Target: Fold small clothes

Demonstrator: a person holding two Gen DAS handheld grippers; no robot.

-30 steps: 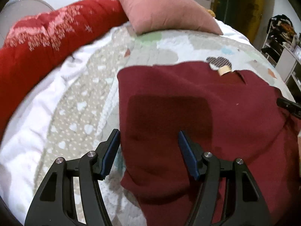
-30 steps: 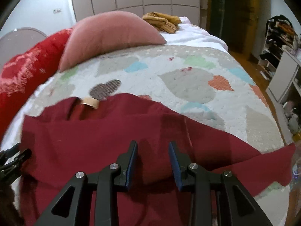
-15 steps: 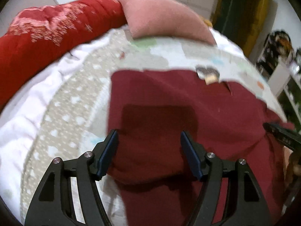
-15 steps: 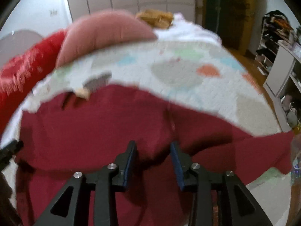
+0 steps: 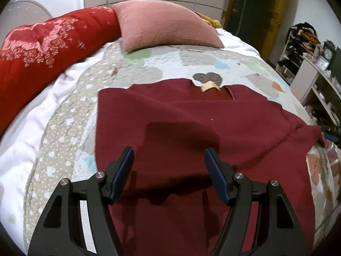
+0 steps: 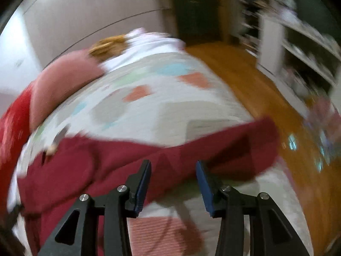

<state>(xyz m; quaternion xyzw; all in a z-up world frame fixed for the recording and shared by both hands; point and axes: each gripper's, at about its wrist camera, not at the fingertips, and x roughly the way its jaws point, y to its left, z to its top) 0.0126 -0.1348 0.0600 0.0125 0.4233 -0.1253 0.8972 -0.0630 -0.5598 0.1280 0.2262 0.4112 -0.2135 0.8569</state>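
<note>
Now the maroon sweater lies spread on the patchwork quilt; left gripper hovers above it, jaws wide and empty, while right gripper is opening over the sleeve, gripping nothing.

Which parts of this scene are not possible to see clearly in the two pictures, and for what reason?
- Maroon garment, left wrist view: its near hem is cut off by the bottom edge and covered by the left gripper.
- Right gripper, same view: only its tip shows at the right edge.
- Right wrist view: motion blur smears the quilt, the shelves and the sleeve.
- Neck label: too small to read.
</note>
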